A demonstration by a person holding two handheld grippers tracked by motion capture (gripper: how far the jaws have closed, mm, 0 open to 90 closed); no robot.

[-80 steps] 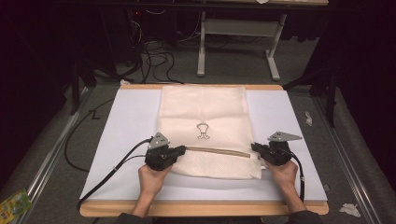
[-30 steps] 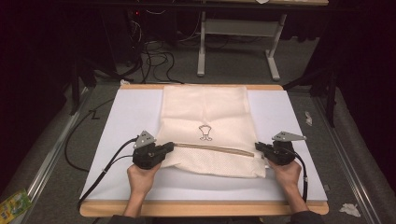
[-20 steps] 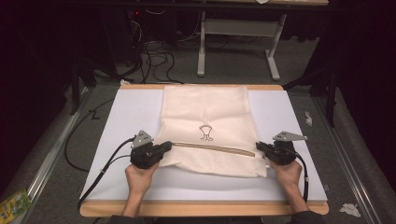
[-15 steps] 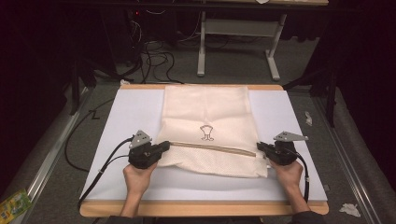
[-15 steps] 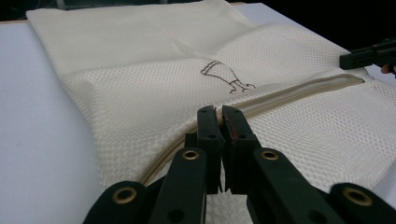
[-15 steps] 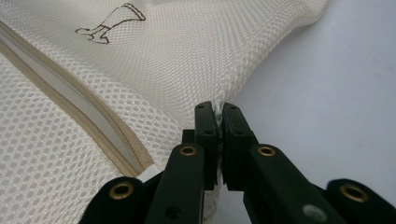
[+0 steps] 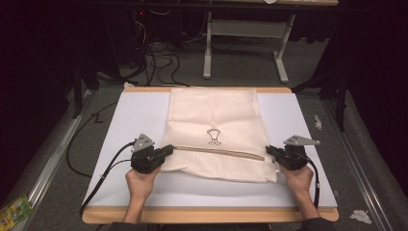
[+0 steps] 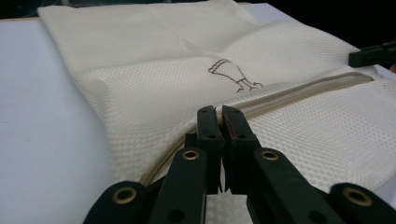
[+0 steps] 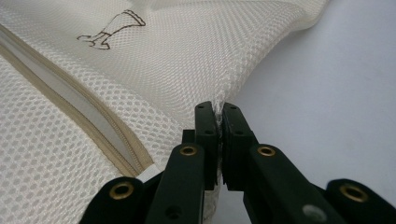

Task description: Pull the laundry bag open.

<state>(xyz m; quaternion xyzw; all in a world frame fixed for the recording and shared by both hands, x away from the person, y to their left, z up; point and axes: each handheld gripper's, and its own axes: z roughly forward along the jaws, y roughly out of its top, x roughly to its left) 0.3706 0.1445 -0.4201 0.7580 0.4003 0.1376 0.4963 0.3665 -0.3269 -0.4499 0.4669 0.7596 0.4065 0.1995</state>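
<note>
- Two grippers on one cream mesh laundry bag, which lies flat across the middle of the white table mat and reaches to the mat's far edge.
- Left gripper sits at the bag's left edge; in the left gripper view its black jaws are pressed together, with the mesh pinched between them right where the zipper begins.
- Right gripper is at the bag's right edge; seen from the right gripper view, the jaws are clamped tight on a thin pinch of the mesh edge, just beside the zipper's end.
- That zipper runs across the bag from one gripper to the other, slanting slightly lower toward the right in the high view.
- A small brown printed logo sits just beyond the zipper, near the bag's middle.
- Below the zipper, the bag's near portion lies between the two hands, its front edge well short of the wooden table edge.
- Left hand and right hand come in from the bottom, one behind each gripper, with a black cable trailing off the left one across the mat.
- Beyond the table, a grey floor with tangled cables and a metal stand.
</note>
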